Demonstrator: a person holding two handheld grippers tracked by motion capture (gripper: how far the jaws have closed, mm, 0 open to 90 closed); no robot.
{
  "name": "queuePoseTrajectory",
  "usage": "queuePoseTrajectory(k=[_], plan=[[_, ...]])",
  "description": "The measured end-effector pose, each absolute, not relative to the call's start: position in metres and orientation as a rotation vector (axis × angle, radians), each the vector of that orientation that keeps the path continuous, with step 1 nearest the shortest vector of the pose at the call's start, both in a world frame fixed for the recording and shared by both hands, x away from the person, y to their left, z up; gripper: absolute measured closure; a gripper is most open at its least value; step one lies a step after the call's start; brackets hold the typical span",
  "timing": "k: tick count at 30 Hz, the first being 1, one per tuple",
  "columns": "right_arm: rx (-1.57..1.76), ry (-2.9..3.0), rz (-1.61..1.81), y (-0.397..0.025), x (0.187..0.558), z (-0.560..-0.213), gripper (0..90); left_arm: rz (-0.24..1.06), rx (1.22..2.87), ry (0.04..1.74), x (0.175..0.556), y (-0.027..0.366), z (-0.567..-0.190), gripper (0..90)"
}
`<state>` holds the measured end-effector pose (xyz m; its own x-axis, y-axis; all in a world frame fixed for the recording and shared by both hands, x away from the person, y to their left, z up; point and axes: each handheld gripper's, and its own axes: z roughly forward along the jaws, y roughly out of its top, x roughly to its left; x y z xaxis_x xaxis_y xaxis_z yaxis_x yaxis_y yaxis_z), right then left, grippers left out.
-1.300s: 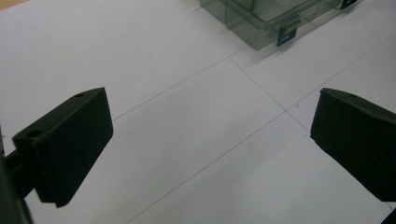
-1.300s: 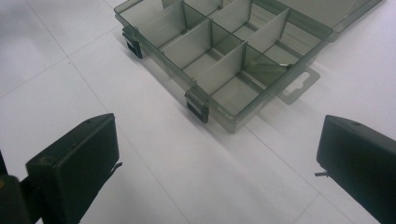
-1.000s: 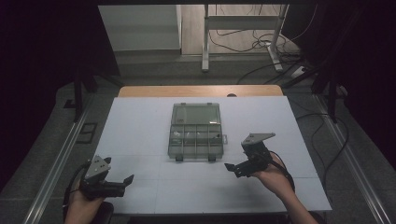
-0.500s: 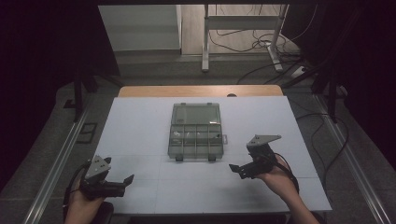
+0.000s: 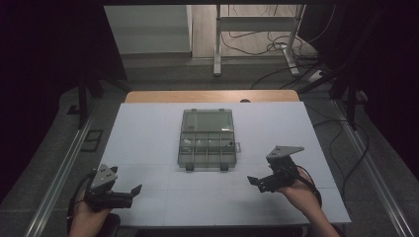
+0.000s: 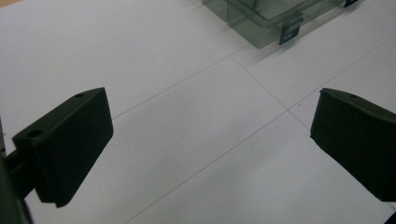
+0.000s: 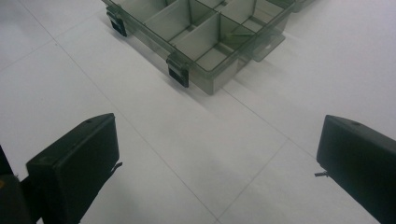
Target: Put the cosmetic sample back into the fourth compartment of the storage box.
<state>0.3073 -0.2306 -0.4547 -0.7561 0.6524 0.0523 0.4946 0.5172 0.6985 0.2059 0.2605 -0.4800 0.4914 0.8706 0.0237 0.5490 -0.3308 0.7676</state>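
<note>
A clear grey plastic compartment box (image 5: pixel 207 139) lies in the middle of the white table, lid shut, two dark latches on its near edge. In the right gripper view the box (image 7: pixel 205 37) shows its dividers and latches just ahead. The left gripper view catches one corner of the box (image 6: pixel 266 23) at the top. My left gripper (image 5: pixel 126 193) rests open at the near left of the table, far from the box. My right gripper (image 5: pixel 257 181) is open at the near right, a short way from the box's near right corner. Nothing lies between either pair of jaws.
The white table (image 5: pixel 148 148) has thin seam lines and a wooden strip (image 5: pixel 212 96) along its far edge. Metal rails (image 5: pixel 59 168) run down both sides. Cables (image 5: pixel 276 49) and a stand's legs lie on the floor beyond.
My right gripper has drawn back toward the near right, away from the box. The left gripper has stayed in place.
</note>
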Motion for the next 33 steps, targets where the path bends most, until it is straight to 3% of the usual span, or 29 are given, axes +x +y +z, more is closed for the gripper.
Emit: queuePoseTrajectory(k=[33], plan=[[1.071, 2.465, 1.037, -0.272, 0.288, -0.454, 0.0, 0.579, 2.024, 1.169, 0.206, 0.260, -0.480, 0.0]])
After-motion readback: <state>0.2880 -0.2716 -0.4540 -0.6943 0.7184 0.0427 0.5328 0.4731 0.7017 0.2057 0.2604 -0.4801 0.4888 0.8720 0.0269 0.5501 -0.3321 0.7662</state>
